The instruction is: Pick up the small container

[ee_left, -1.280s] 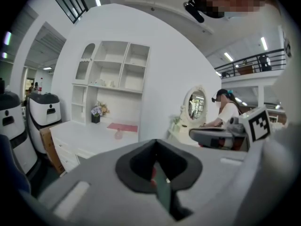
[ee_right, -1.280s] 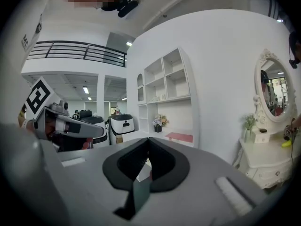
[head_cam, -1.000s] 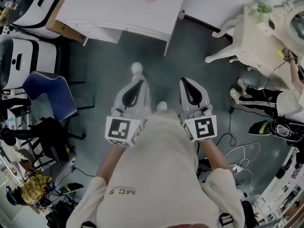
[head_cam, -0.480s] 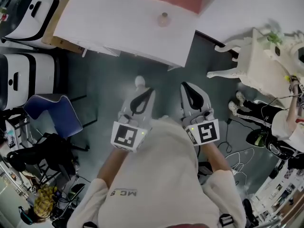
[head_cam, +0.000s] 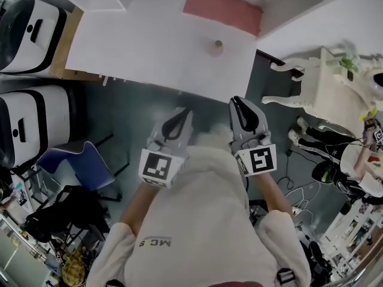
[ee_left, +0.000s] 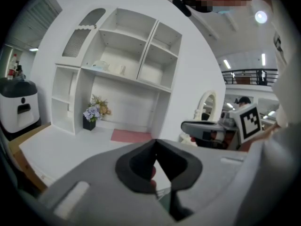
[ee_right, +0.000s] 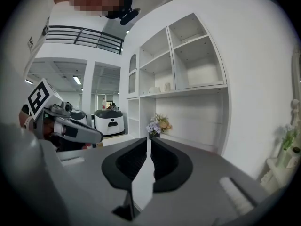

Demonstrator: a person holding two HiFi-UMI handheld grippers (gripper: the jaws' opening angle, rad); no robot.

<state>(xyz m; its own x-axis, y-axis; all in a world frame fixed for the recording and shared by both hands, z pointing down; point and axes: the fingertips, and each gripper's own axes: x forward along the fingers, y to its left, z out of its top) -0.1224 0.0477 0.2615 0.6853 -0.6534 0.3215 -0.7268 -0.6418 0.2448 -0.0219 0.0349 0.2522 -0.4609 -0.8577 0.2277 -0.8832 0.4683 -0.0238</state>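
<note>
Where the white tabletop fills the upper part of the head view, it is the largest thing in sight. A tall white shelf unit rises along its far edge. To the right of the table stands an ornate cream dressing table, and a seated person in dark striped trousers is just beyond it. Two white-and-black machines stand by the tabletop's left edge, with a blue chair on the floor below them.

The wearer's cream top takes up the lower middle of the head view, and both tools reach forward from it. They hang side by side over the grey floor, their tips just short of the tabletop's near edge, toward its right corner. The left gripper has its jaws together, the tips meeting, with nothing clamped. The right gripper has just been opening: only a thin slit of light shows between its pads, and nothing stands in that slit.

A pink mat lies at the tabletop's far right corner. A small pot of flowers sits along the far edge, left of the mat. The small container stands upright on the tabletop near the right edge, just in front of the mat. It is apart from both grippers and untouched.
</note>
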